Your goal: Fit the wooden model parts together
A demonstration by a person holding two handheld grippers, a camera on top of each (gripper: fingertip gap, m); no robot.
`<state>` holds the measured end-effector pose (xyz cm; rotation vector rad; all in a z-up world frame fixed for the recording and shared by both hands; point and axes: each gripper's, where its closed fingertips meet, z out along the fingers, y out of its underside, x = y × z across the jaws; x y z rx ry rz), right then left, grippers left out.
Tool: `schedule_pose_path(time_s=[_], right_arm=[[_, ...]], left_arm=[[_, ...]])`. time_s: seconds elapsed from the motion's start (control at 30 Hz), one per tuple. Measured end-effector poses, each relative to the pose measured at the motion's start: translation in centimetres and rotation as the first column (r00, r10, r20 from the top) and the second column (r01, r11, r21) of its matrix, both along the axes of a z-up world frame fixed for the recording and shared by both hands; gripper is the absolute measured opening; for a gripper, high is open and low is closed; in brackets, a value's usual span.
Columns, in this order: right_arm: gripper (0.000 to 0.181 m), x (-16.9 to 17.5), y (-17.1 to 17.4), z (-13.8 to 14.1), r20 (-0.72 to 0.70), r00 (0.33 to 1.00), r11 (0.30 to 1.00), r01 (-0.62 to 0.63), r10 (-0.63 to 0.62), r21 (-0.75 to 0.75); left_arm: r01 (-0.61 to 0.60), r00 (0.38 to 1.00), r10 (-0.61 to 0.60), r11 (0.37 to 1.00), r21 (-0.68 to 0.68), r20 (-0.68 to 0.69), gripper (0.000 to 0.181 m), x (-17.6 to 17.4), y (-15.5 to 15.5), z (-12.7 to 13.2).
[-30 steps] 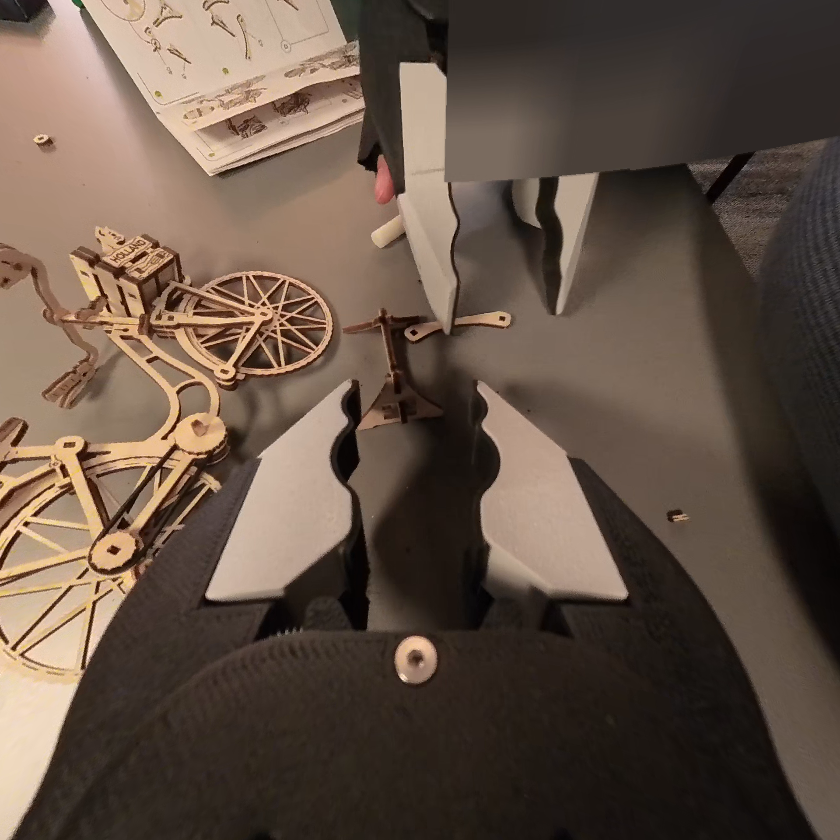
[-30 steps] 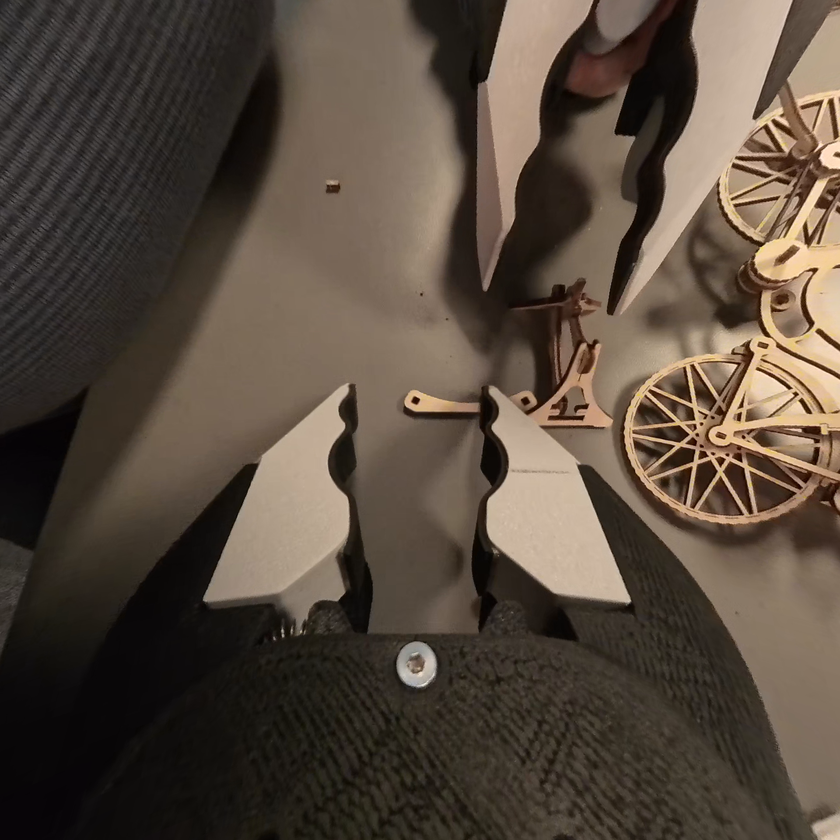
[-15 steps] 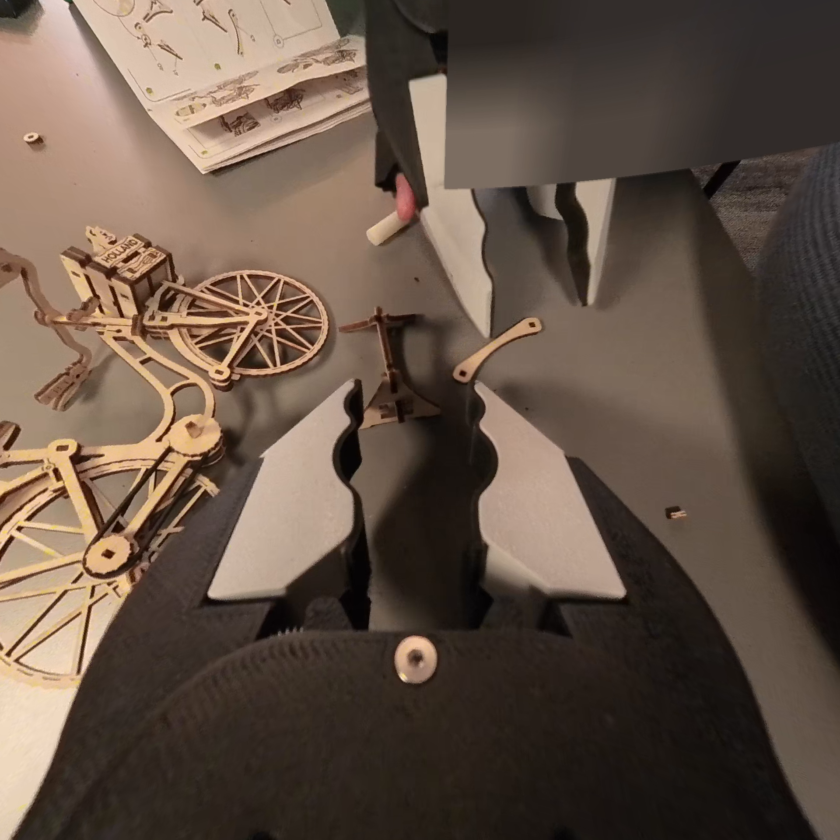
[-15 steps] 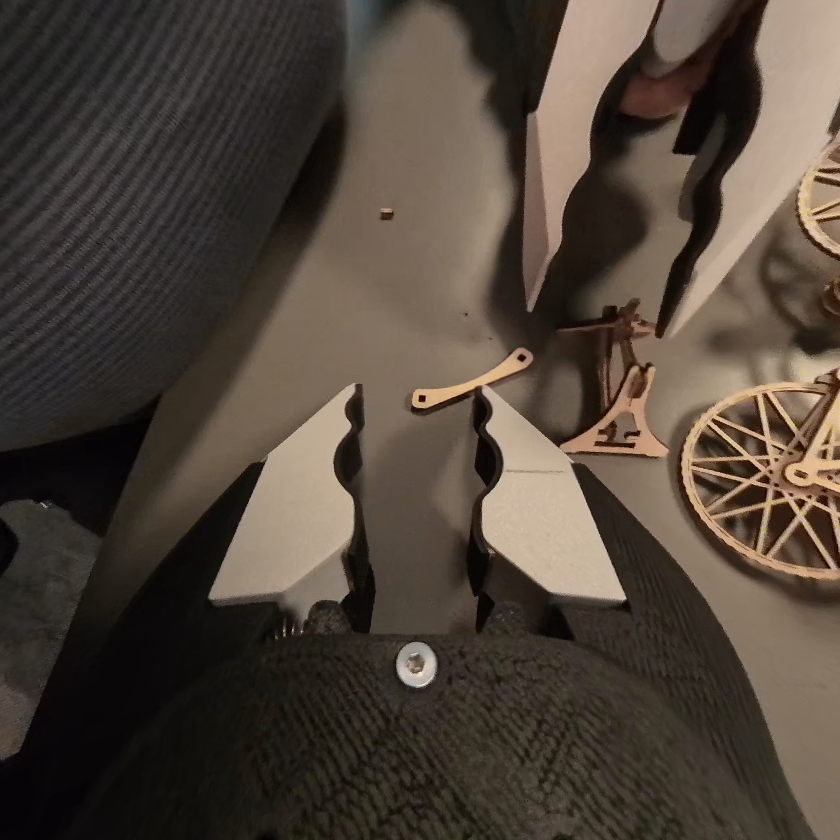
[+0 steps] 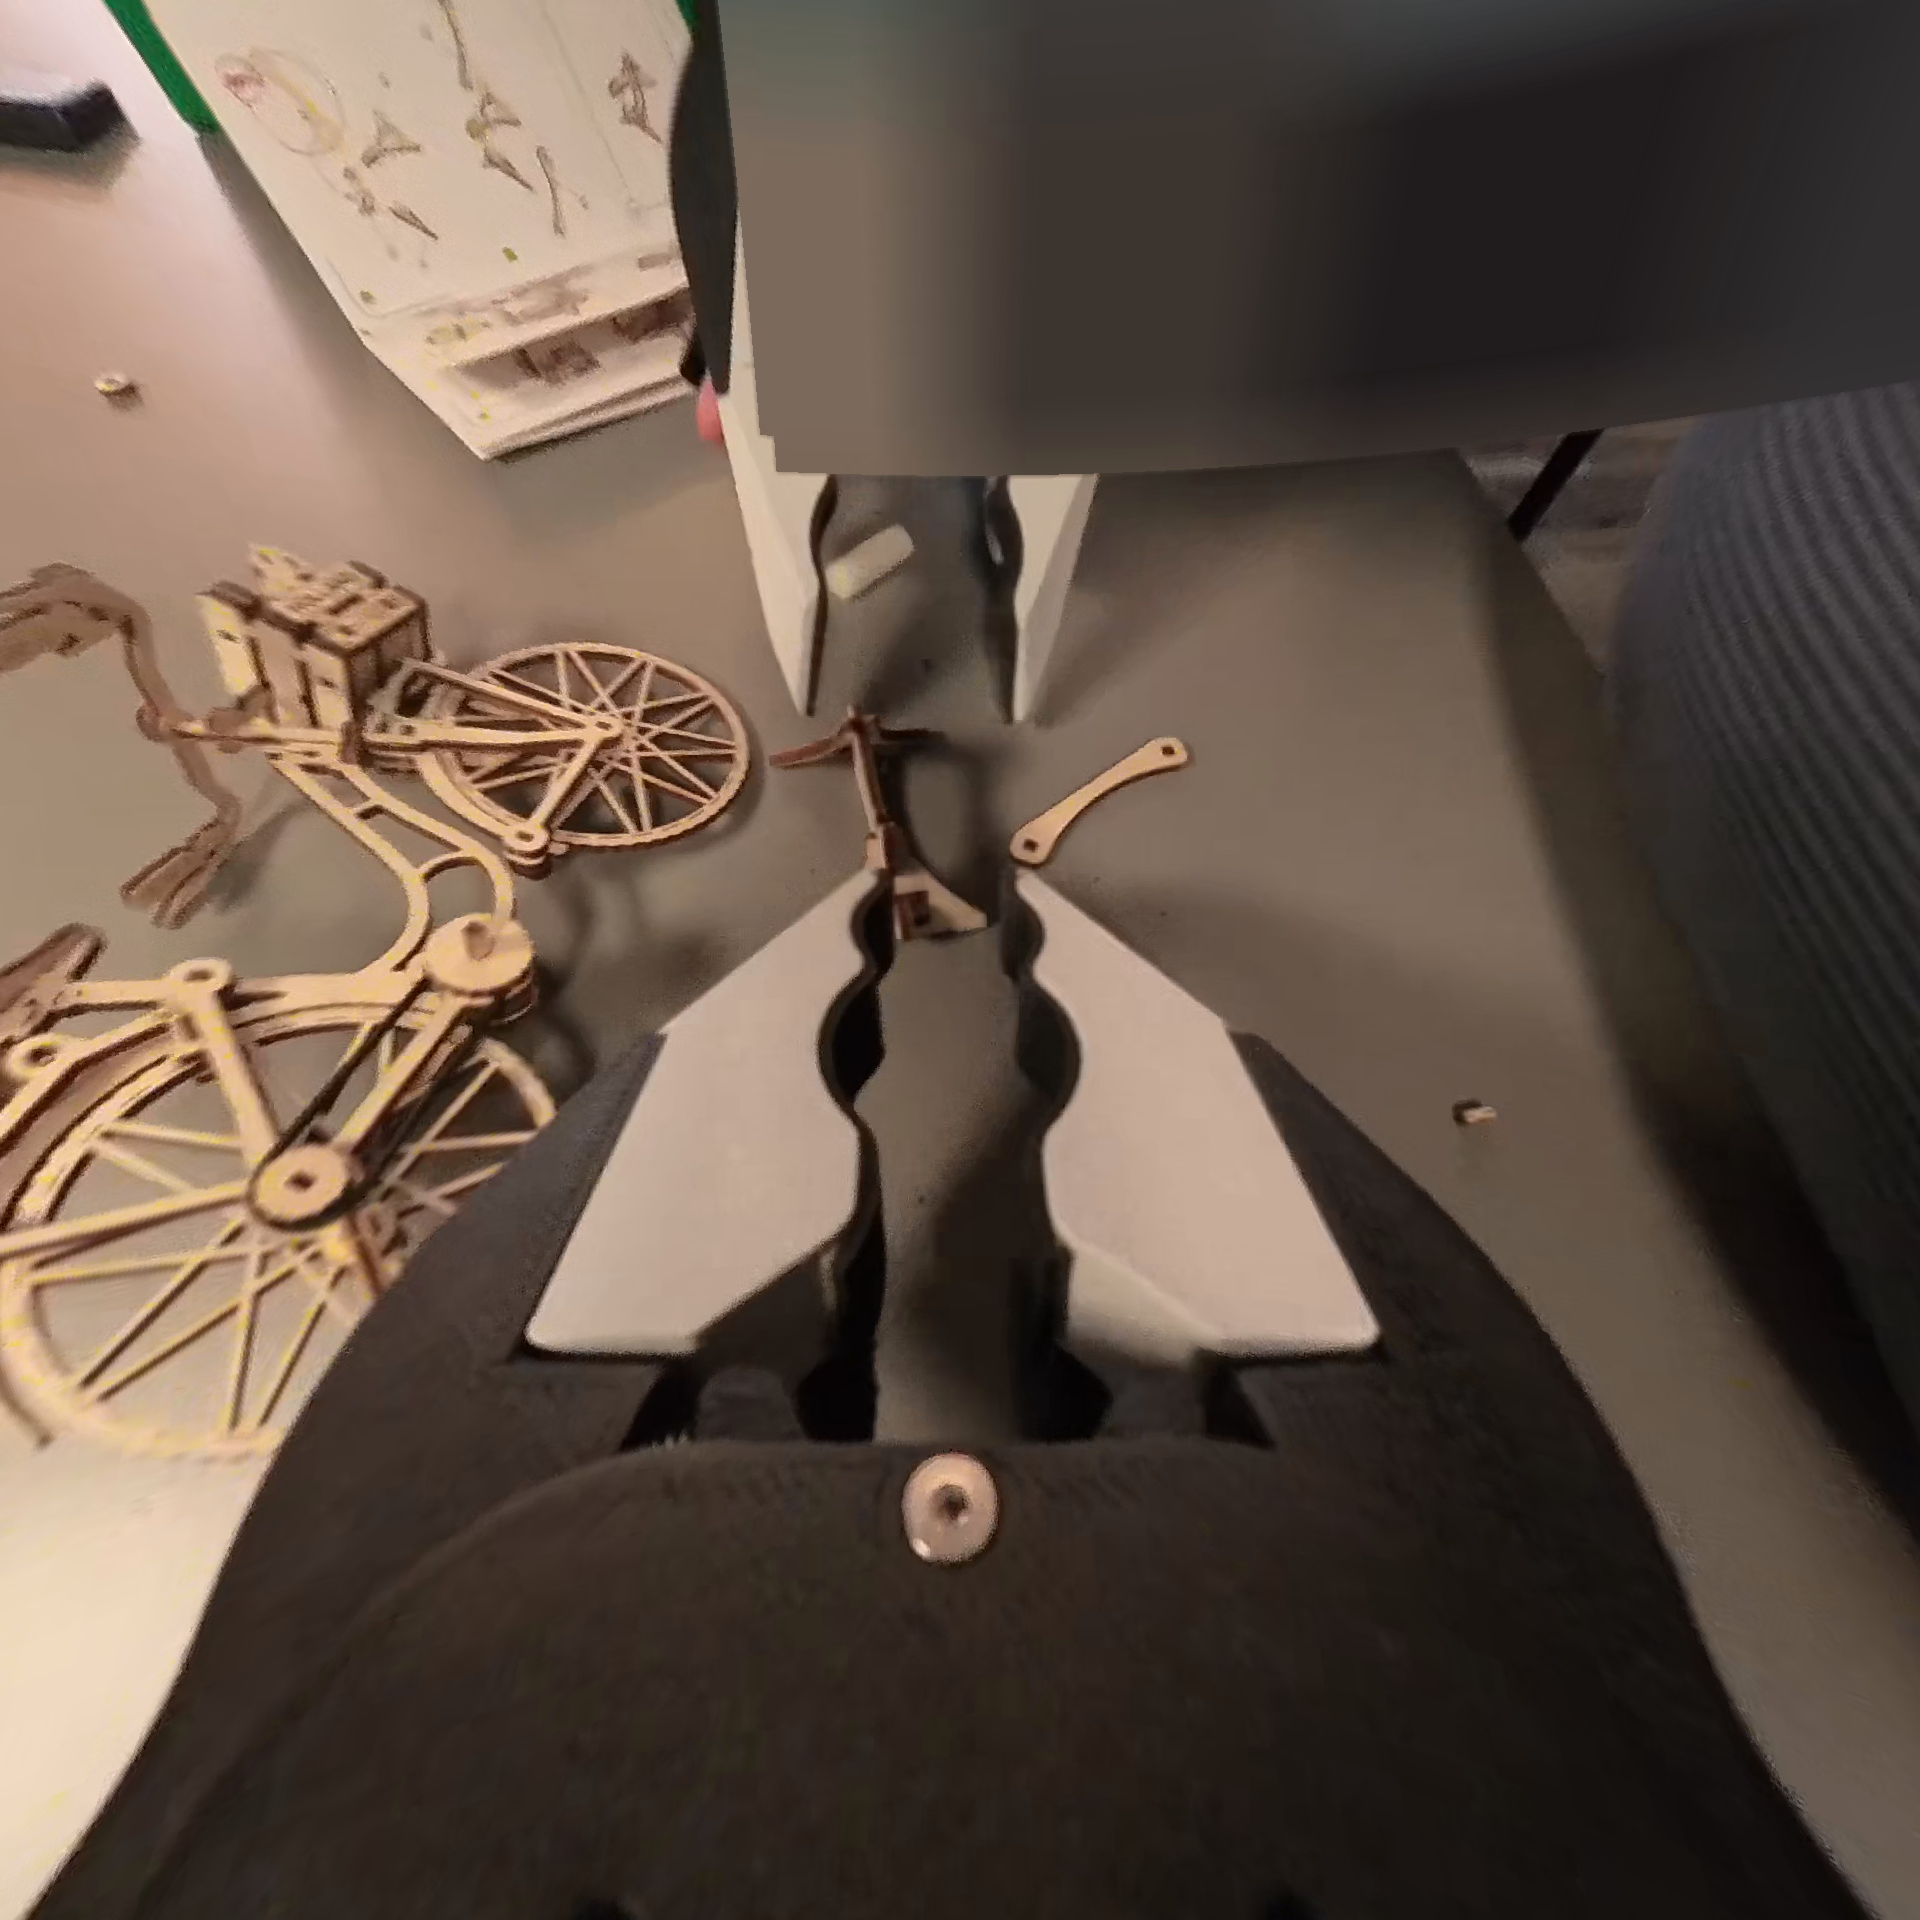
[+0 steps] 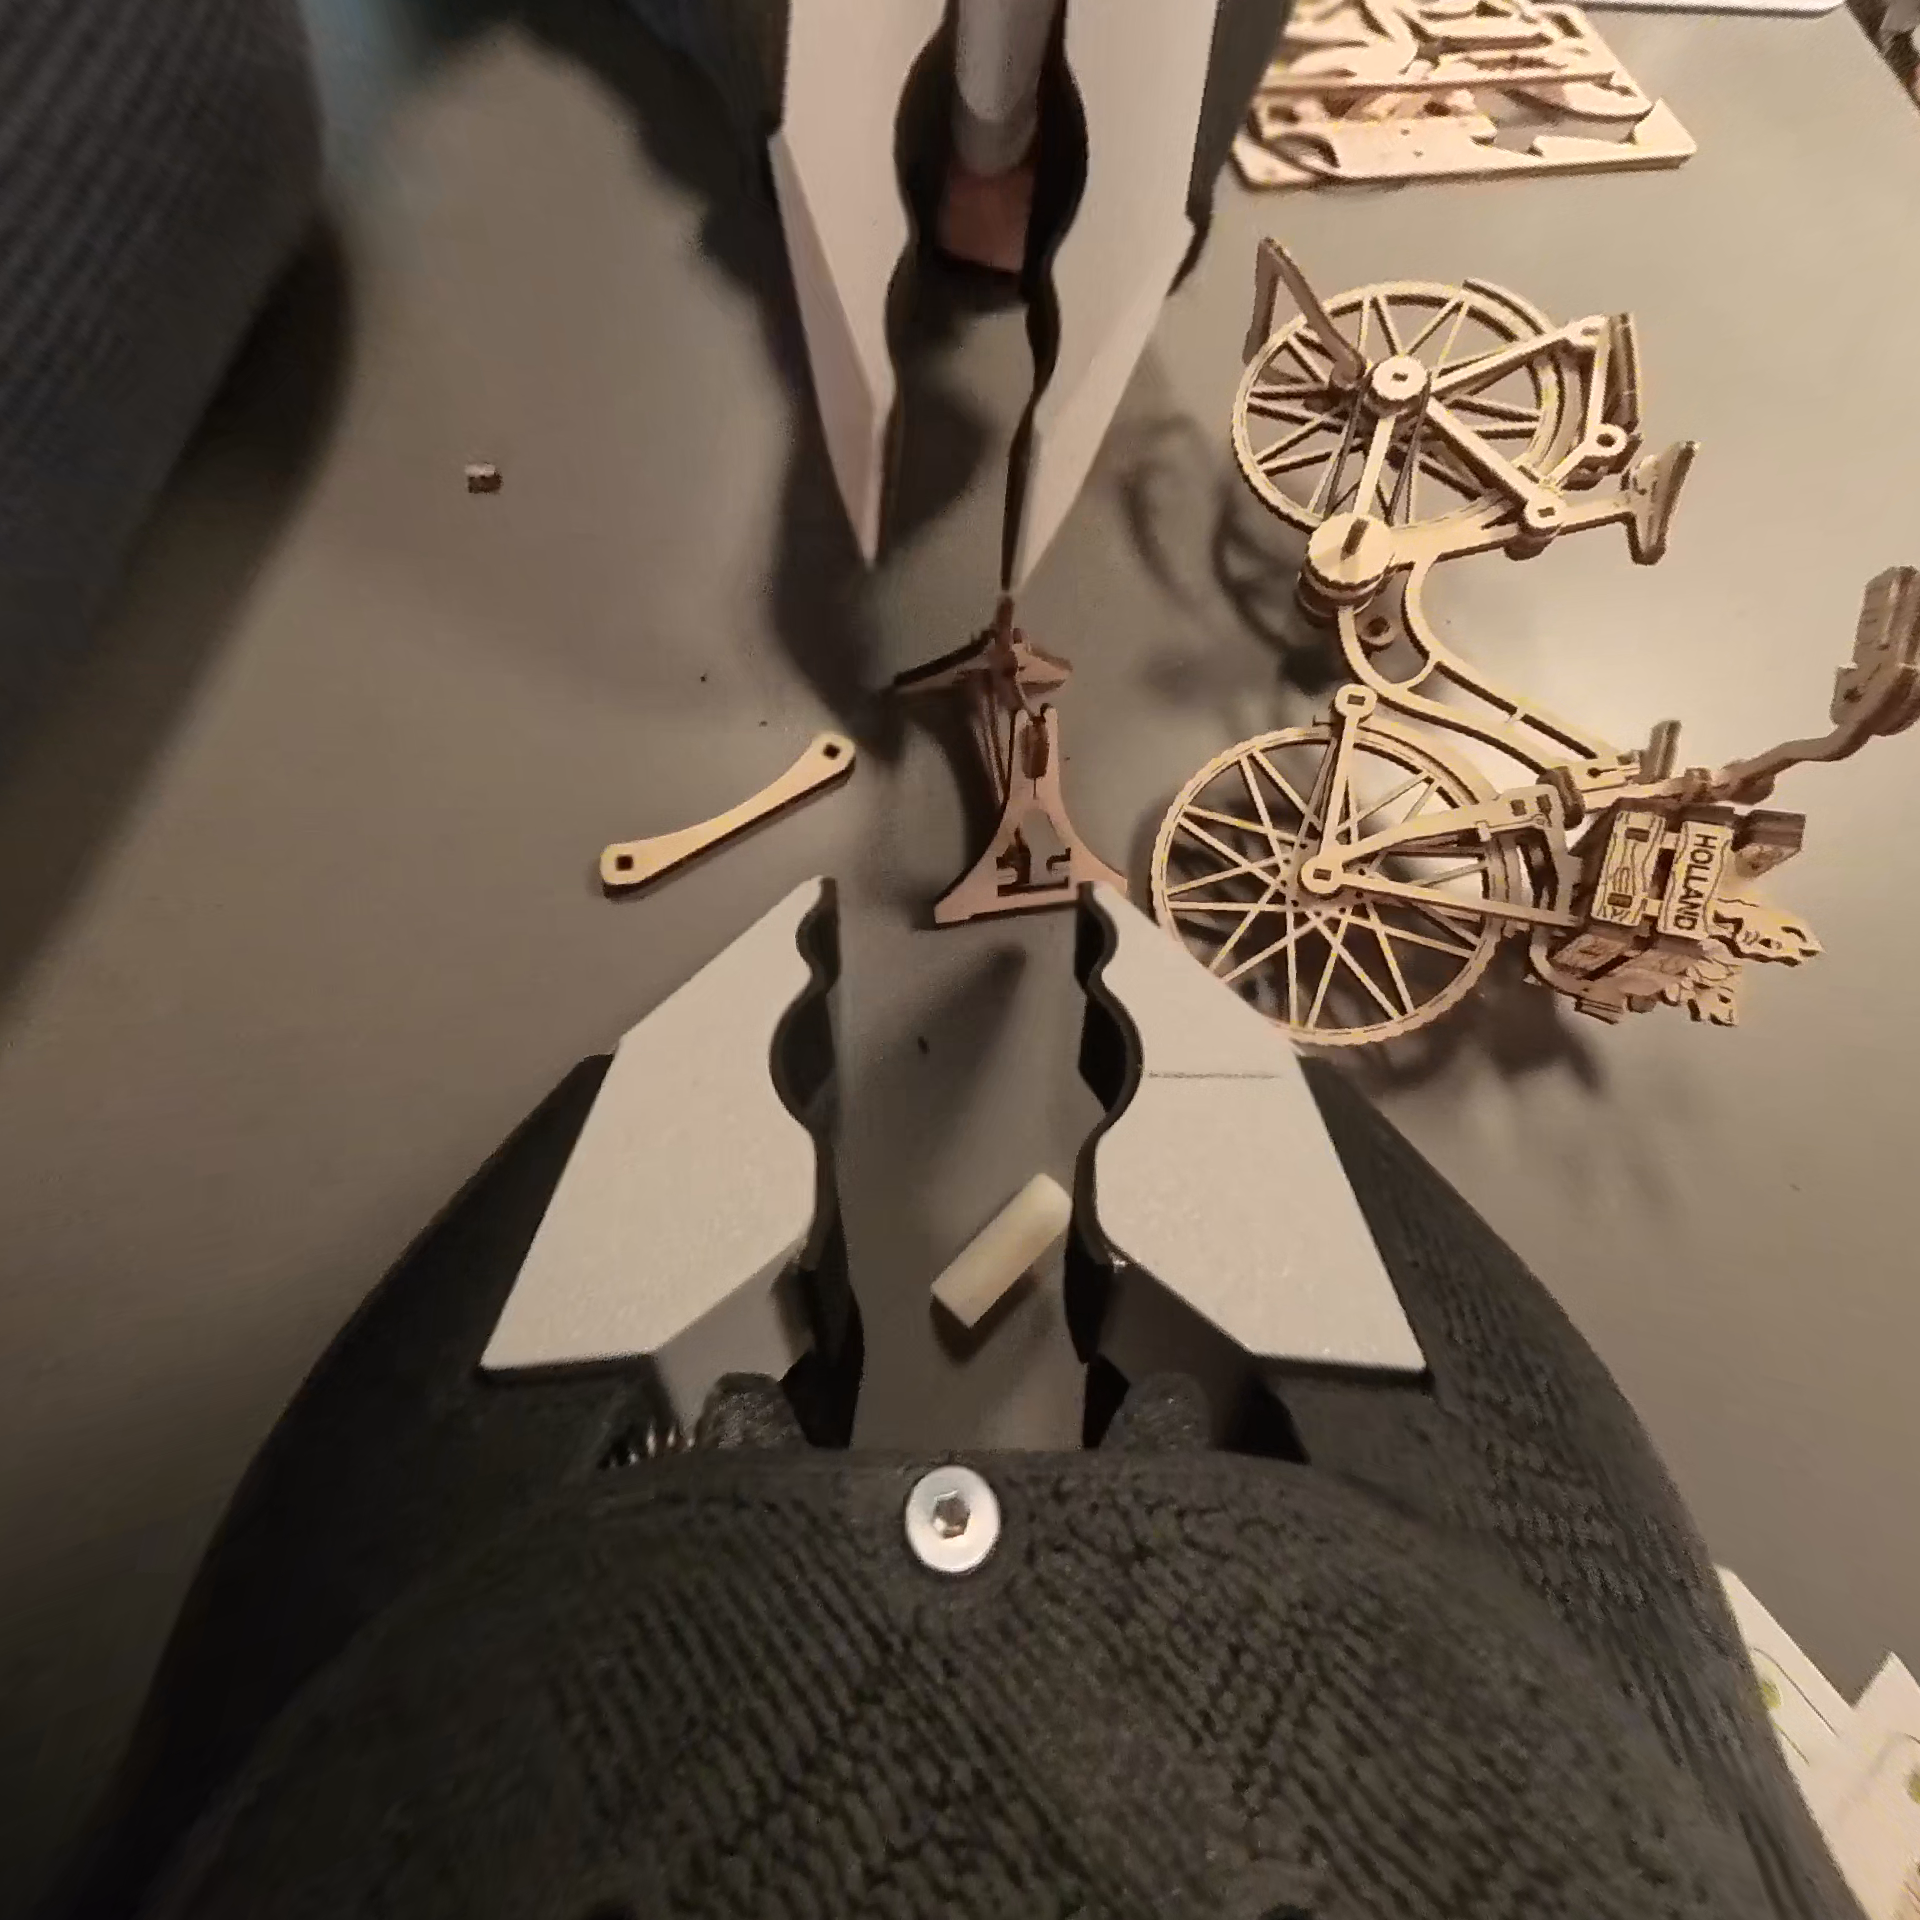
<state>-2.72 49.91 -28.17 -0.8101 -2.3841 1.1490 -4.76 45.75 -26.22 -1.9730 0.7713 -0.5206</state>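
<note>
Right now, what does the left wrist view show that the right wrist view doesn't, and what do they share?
Only the left wrist view: the stack of instruction sheets and a small wooden ring at the table's far left.

Only the right wrist view: a laser-cut parts sheet at the top right.

Both: the wooden bicycle, the small triangular-based subassembly, the curved flat strip, the white cylinder, a tiny wood chip, and both open grippers, left gripper and right gripper, facing each other.

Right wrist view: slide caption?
Open right gripper faces open left gripper over a small wooden stand piece.
</note>
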Motion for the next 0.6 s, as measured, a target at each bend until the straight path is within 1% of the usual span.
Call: schedule_pose_path(time_s=[0.07, 0.1, 0.2, 0.27, 0.33, 0.43, 0.6], right_arm=[[0.052, -0.1, 0.0, 0.0, 0.003, 1.0, 1.0, 0.002, -0.002, -0.011], [0.053, -0.1, 0.0, 0.1, 0.002, 1.0, 1.0, 0.0, 0.0, -0.016], [0.053, -0.1, -0.1, 0.1, 0.013, 1.0, 1.0, -0.006, 0.006, -0.024], [0.053, -0.2, -0.2, -0.1, 0.022, 1.0, 1.0, -0.013, 0.013, -0.018], [0.053, -0.4, -0.3, -0.1, 0.013, 1.0, 1.0, -0.024, 0.024, -0.008], [0.051, -0.6, -0.5, -0.3, 0.015, 0.999, 0.999, -0.035, 0.035, 0.008], [0.05, -1.1, -0.3, -0.1, 0.004, 1.0, 1.0, -0.024, 0.024, -0.002]], left_arm=[[-0.007, 1.0, 0.006, 1.0, 0.03, 0.031, 0.008, -0.6, -0.1, 0.6], [-0.013, 0.999, 0.012, 1.0, 0.025, 0.038, 0.006, -0.8, -0.1, 0.7], [-0.011, 1.0, 0.012, 0.998, -0.055, 0.017, 0.008, -0.8, 0.1, -0.4], [-0.011, 0.999, 0.007, 0.993, -0.118, -0.031, 0.017, -0.6, 0.1, -1.6], [-0.016, 0.997, 0.004, 0.988, -0.153, -0.081, 0.02, -0.6, 0.1, -2.5], [-0.031, 0.993, 0.016, 0.99, -0.134, -0.114, 0.017, -0.7, 0.2, -2.6], [-0.045, 0.993, 0.032, 0.992, -0.117, -0.11, 0.009, -0.8, 0.4, -2.4]])
